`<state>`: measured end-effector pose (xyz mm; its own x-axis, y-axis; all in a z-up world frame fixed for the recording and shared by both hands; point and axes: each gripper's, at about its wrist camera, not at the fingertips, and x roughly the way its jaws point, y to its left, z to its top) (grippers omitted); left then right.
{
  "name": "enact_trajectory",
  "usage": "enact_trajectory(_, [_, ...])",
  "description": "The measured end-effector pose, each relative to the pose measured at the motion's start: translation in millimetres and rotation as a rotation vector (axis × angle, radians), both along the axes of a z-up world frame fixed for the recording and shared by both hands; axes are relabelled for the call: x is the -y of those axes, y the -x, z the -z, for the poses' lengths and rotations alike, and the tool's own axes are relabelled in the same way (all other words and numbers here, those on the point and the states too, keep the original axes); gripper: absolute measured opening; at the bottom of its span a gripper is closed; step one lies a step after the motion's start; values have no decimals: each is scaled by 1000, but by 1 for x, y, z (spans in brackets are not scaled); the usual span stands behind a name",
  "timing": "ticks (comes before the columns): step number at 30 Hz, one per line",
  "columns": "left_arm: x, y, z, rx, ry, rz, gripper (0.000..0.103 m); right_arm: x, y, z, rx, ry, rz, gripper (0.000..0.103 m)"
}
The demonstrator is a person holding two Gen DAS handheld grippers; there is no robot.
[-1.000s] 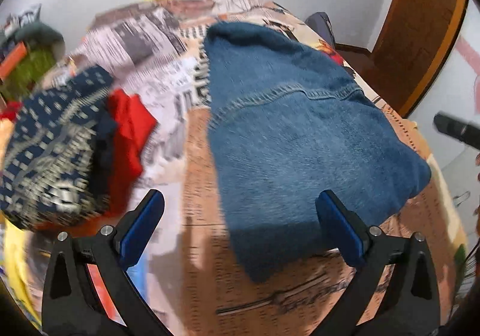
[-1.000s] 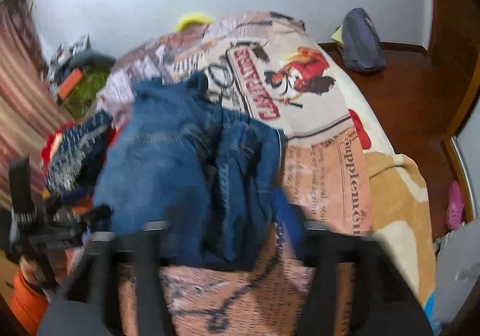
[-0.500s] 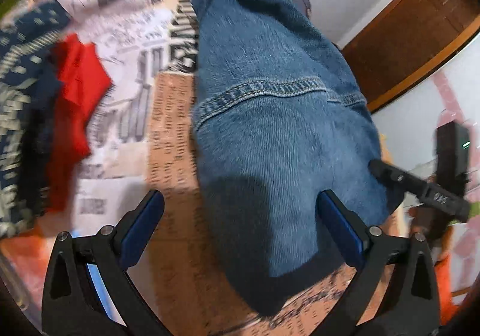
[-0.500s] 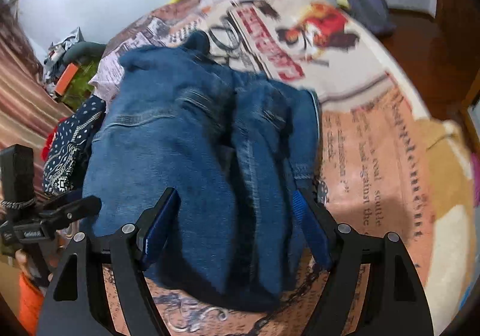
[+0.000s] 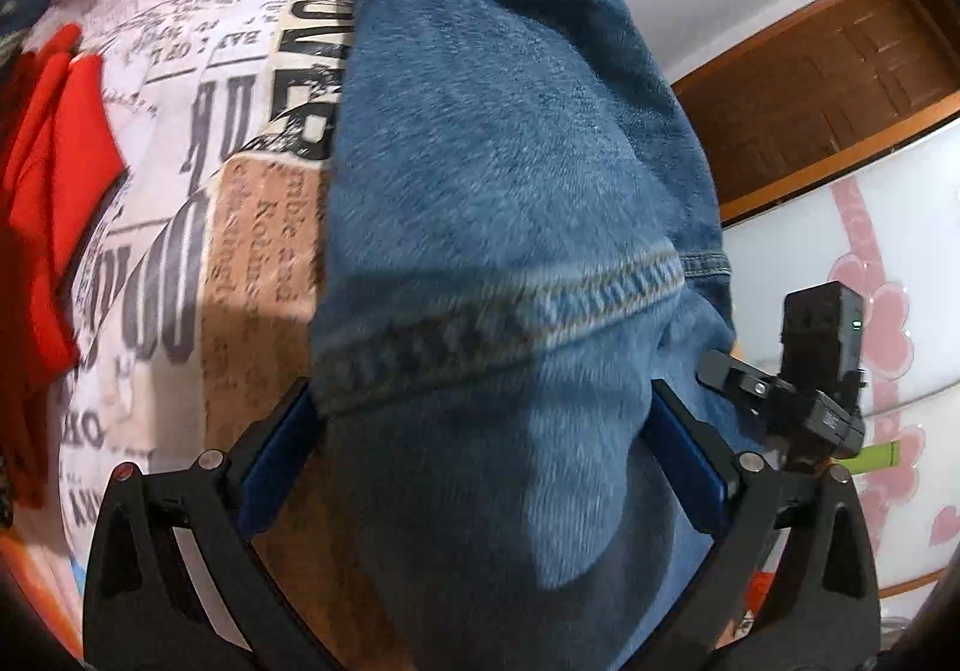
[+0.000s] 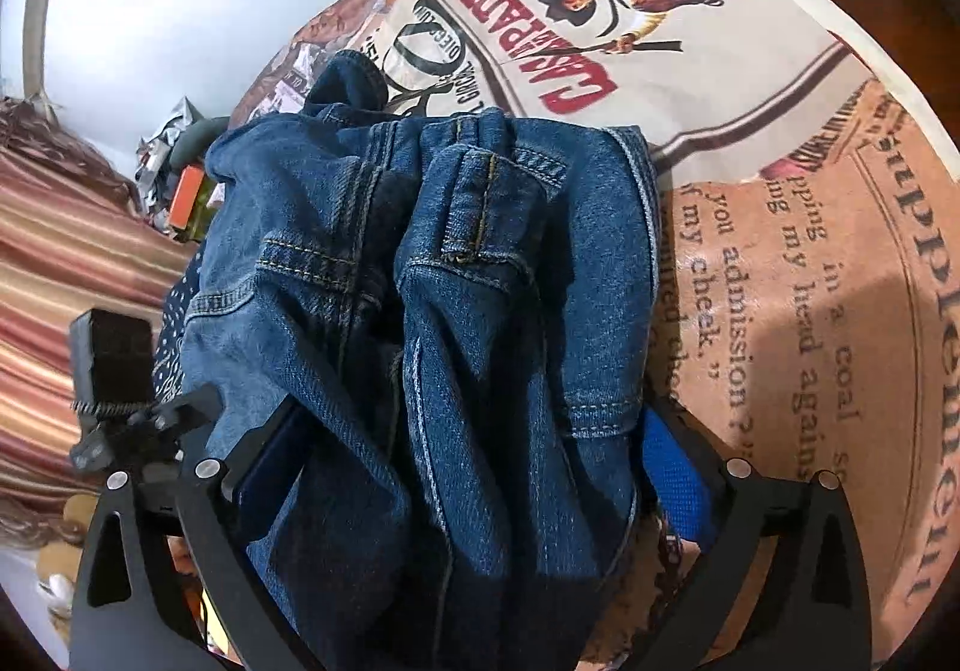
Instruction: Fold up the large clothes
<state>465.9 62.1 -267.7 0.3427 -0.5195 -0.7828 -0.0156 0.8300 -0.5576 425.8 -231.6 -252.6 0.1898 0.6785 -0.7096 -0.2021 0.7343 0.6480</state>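
Bed, newsprint-pattern cover: denim jeans bunched at near edge, partly folded. Left gripper, right gripper: jaws spread wide, straddling denim, not clamped. Final fold, smoothing remain.

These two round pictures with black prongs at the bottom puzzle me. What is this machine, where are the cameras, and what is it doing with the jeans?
There is no robot. A person holds two hand tools, each with a camera looking forward along its jaws. One picture comes from the left gripper, the other from the right gripper. Both sets of jaws stand open on either side of bunched blue jeans, not clamped. The jeans lie on a newspaper-print bedspread; a red garment lies off to one side.
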Motion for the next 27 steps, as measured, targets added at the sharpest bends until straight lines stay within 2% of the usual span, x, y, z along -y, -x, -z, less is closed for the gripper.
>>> enact_trajectory(1, [0, -1, 0, -2, -4, 3, 103, 0, 1, 0, -5, -2, 1, 98])
enact_trajectory(3, [3, -7, -1, -15, 12, 2, 103, 1, 2, -4, -13, -10, -2, 89])
enact_trajectory(4, [3, -8, -1, -20, 30, -2, 98, 2, 4, -7, -14, -9, -4, 86])
enact_trajectory(5, [3, -8, -2, -23, 50, -5, 89, 2, 6, -11, -12, -9, -8, 78])
enact_trajectory(6, [5, -10, -5, -18, 42, -12, 86, 3, 4, -14, -7, -7, -9, 68])
enact_trajectory(7, [5, -7, -8, -5, 35, -8, 77, 3, 7, -20, 4, 0, -8, 62])
enact_trajectory(8, [7, -4, -14, 13, 22, 1, 67, 4, 10, -27, 16, 5, -4, 50])
enact_trajectory(9, [9, 0, -20, 24, 13, 4, 63, 5, 11, -31, 25, 3, 3, 35])
enact_trajectory(11, [12, 6, -30, 31, 5, 4, 54, 7, 13, -42, 12, -33, 11, 30])
enact_trajectory(12, [13, 10, -37, 39, -3, 7, 53, 7, 14, -45, 13, -35, 11, 28])
enact_trajectory(14, [15, 21, -52, 62, -29, 14, 49, -2, 24, -55, 36, 9, -5, 27])
enact_trajectory(19, [6, 43, -99, 149, -89, 3, 48, -21, 46, -79, 63, 3, -14, 26])
enact_trajectory(24, [-18, 69, -163, 278, -122, -20, 48, -52, 60, -127, 145, -21, -32, 26])
enact_trajectory(27, [-49, 89, -197, 340, -129, -40, 48, -78, 65, -158, 202, -34, -44, 26])
